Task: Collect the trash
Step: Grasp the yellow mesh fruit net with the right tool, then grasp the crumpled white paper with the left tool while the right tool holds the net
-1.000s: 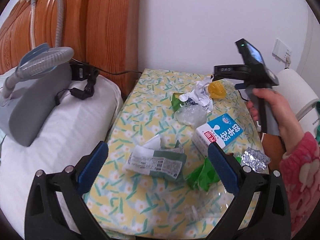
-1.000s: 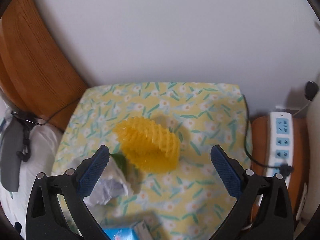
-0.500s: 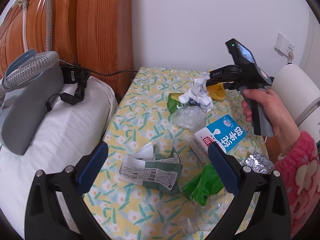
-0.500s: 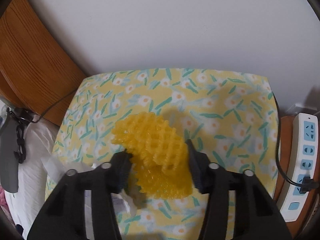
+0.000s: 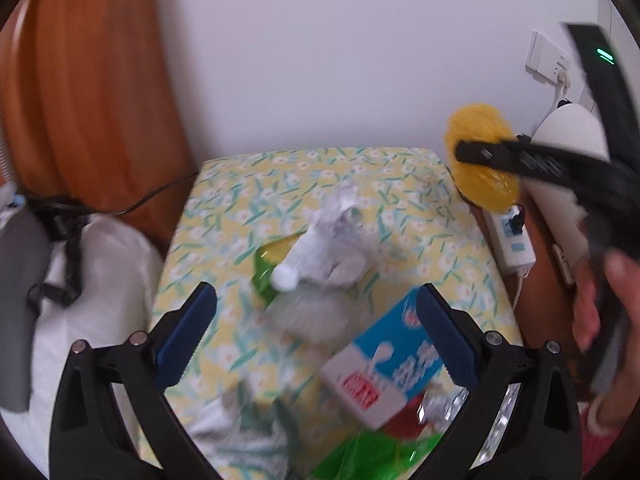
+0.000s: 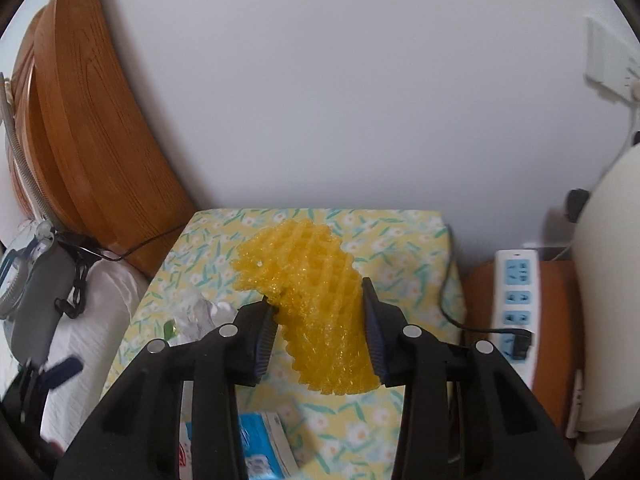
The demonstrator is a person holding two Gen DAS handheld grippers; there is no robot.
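**Right tool clamped on yellow foam net, lifted off bench**

Right tool: fingers closed in on the yellow foam net, one pad pressed to each side. Net is held in the air above the far part of the bench; the left wrist view shows it past the bench's far right corner, clear of the flowered cloth.

Left tool: fingers spread wide, nothing between them. It hangs over the near half of the bench.

Trash on the bench, left wrist view (partly motion-blurred):
- crumpled white paper, about mid-bench
- green wrapper, touching the paper's left side
- clear plastic wad, just nearer than the paper
- blue-and-white milk carton, lying flat toward the near right edge
- green plastic bag at the near edge
- foil piece, near right corner; details too blurred to read

White power strip lies beside the bench's right edge, on a wooden surface.
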